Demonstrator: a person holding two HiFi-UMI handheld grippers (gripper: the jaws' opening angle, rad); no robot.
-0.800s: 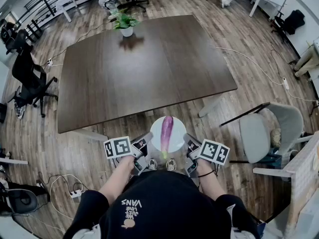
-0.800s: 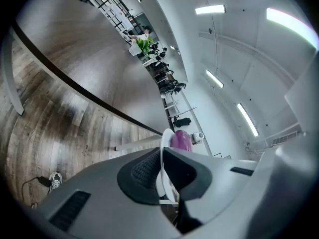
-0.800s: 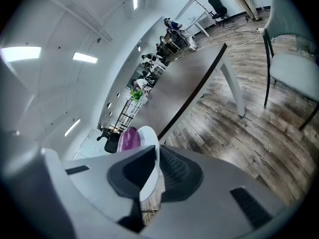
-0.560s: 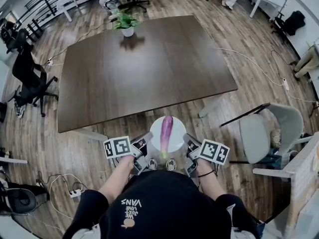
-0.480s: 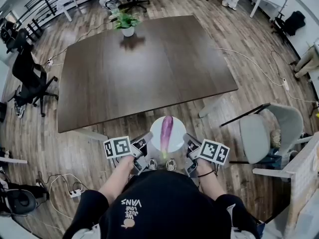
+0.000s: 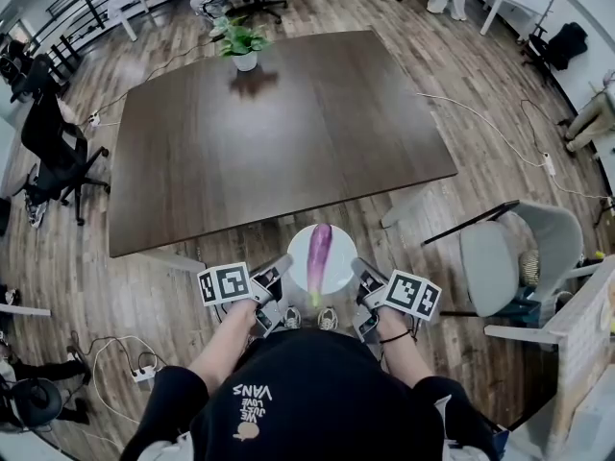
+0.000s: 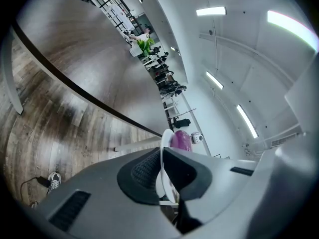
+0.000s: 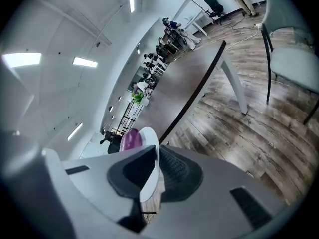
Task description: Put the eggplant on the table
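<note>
A long purple eggplant (image 6: 319, 250) lies on a round white plate (image 6: 336, 269), held in the air just short of the near edge of the dark wooden table (image 6: 279, 123). My left gripper (image 6: 284, 264) is shut on the plate's left rim and my right gripper (image 6: 357, 266) is shut on its right rim. In the left gripper view the plate (image 7: 163, 176) runs edge-on between the left gripper's (image 7: 162, 156) pads, with the eggplant (image 7: 180, 140) beyond. The right gripper view shows the plate (image 8: 149, 176) clamped the same way in the right gripper (image 8: 155, 158), the eggplant (image 8: 130, 139) behind it.
A potted green plant (image 6: 243, 46) stands at the table's far edge. A grey chair (image 6: 509, 257) is at the right, and black office chairs (image 6: 53, 152) at the left. Cables and a power strip (image 6: 144, 373) lie on the wooden floor.
</note>
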